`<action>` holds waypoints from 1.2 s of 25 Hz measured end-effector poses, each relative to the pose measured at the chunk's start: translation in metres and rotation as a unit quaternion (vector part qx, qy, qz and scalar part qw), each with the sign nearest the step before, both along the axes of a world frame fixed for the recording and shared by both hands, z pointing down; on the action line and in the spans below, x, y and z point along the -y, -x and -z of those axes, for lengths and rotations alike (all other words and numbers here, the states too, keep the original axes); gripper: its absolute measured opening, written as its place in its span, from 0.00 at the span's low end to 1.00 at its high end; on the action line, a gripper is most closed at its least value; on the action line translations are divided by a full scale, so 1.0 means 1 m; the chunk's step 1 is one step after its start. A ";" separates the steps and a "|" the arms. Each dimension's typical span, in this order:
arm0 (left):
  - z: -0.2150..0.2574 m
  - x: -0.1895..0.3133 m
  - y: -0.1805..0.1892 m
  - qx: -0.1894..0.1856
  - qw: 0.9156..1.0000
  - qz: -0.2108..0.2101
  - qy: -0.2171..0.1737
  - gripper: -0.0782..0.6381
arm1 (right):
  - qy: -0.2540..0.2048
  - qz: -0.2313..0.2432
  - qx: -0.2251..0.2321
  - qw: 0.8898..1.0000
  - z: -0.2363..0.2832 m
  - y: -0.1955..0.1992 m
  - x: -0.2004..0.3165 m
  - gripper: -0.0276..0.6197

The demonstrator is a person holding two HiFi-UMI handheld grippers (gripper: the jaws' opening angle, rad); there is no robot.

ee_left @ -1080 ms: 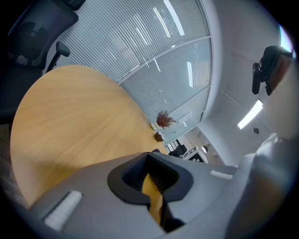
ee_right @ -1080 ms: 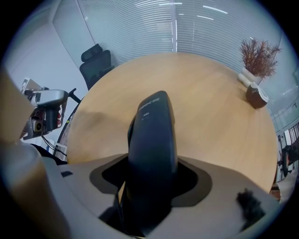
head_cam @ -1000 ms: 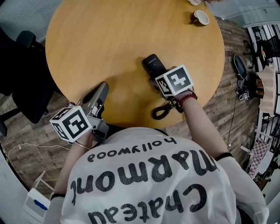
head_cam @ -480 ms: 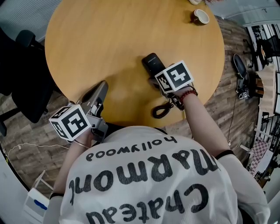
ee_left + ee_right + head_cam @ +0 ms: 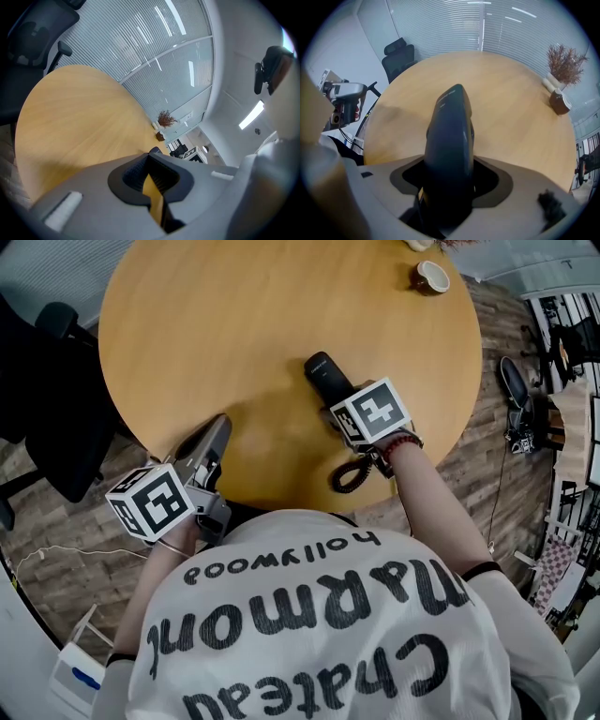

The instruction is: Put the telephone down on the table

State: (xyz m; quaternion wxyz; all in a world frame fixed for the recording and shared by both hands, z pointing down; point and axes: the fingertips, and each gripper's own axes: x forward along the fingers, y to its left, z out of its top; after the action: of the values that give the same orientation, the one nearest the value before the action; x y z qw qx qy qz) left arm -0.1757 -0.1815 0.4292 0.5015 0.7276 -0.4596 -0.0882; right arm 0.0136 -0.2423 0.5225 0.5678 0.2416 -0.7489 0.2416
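The step in hand is the set-down itself. The right gripper (image 5: 343,407) points steeply down over the round wooden desk (image 5: 234,324), and its fingers (image 5: 497,180) are clamped on the black telephone handset (image 5: 323,373), which fills the gap between them in the right gripper view. The handset runs forward from the grip, its far end low over the near right part of the desk; from the head view it looks to be resting on the wood or just above it, but I cannot tell whether it actually touches. The coiled black cord (image 5: 349,476) trails from the gripped end back over the near edge of the desk, toward the person.

The left gripper (image 5: 216,432) sits at the near left edge of the desk, well apart from the handset. Its fingers (image 5: 133,173) are all but together, with only a thin slit between them showing bare wood and nothing held.

As I judge it, the task is nearly done but not finished, since the handset is not yet let go. The next move calls for settling the handset's full length flat on the desk, then spreading the right fingers wide enough to clear its sides and lifting straight away, so that neither the fingers nor the cord drags it along. The cord hanging over the edge could tug the handset toward the rim.
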 end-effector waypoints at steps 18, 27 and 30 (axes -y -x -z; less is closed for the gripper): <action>-0.006 0.001 -0.007 -0.005 1.000 -0.013 0.010 0.12 | -0.029 -0.006 0.027 0.999 0.002 -0.001 0.003 0.49; -0.007 -0.002 -0.008 -0.011 1.000 -0.015 0.011 0.12 | -0.037 -0.008 0.030 0.999 0.003 -0.002 0.003 0.49; -0.007 -0.002 -0.005 -0.009 1.000 -0.013 0.010 0.12 | -0.039 -0.011 0.027 0.999 0.003 -0.002 0.003 0.49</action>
State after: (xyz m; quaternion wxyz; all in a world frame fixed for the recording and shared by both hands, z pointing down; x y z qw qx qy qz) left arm -0.1702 -0.1791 0.4357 0.5141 0.7277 -0.4463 -0.0835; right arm 0.0156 -0.2449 0.5197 0.5347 0.2651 -0.7703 0.2244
